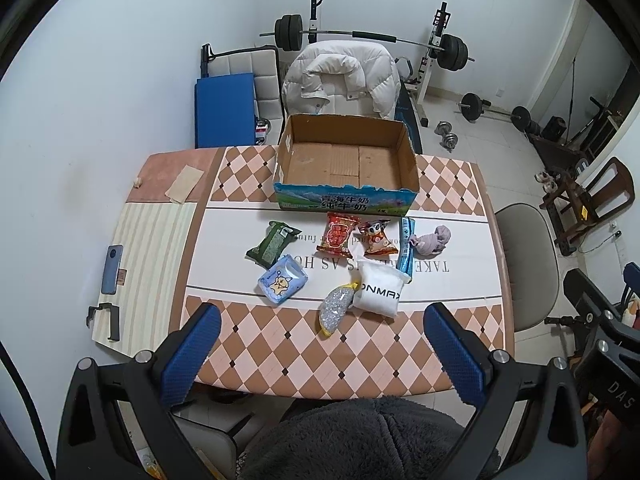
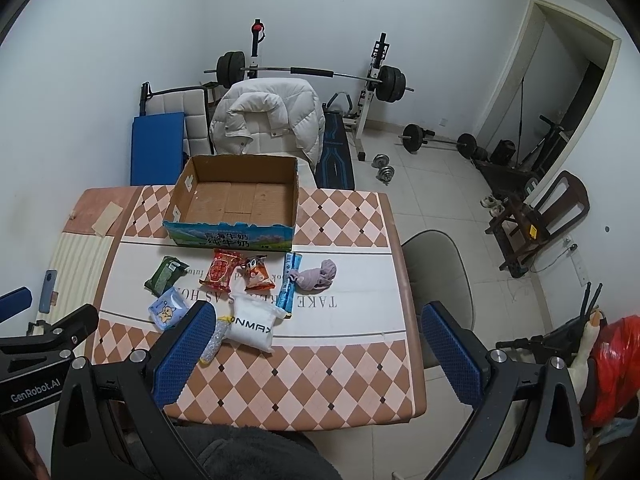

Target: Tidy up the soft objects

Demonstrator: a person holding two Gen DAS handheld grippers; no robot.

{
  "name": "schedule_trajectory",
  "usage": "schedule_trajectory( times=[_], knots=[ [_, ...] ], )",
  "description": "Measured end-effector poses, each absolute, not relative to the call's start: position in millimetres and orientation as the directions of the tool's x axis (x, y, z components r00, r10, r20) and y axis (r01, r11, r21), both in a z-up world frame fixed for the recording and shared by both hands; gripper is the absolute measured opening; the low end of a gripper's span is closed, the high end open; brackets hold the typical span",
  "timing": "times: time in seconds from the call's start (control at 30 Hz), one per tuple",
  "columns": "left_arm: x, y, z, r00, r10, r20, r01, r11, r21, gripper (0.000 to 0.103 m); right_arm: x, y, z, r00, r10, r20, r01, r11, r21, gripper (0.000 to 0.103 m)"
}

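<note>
We hold the left hand-held gripper (image 1: 320, 354) and right hand-held gripper (image 2: 316, 354) wide open and empty at frame bottom, soft packets (image 1: 338, 232) mid-frame awaiting the empty cardboard box (image 1: 346, 198) above.

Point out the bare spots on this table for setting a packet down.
Free: the diamond-pattern strip nearest both grippers, and the table's right end past the purple cloth. The cardboard box is empty too. Crowded: the white band between box and white pouch.
</note>
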State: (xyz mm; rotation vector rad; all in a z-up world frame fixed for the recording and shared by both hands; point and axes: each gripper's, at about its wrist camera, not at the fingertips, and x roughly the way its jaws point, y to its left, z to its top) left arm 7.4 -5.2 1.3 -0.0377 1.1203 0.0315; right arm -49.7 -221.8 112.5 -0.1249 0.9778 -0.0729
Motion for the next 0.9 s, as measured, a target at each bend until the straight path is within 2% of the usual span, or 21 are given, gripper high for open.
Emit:
schedule_trajectory(
  times=[0.9],
  knots=[
    [1.8, 0.7, 6.5, 0.466, 0.009, -0.885, -0.059, 0.998, -0.021, 0.103, -50.9, -219.6, 114.5, 0.559, -0.112, -0.821, -0.001, 0.991, -0.136, 0.103]
  ],
)
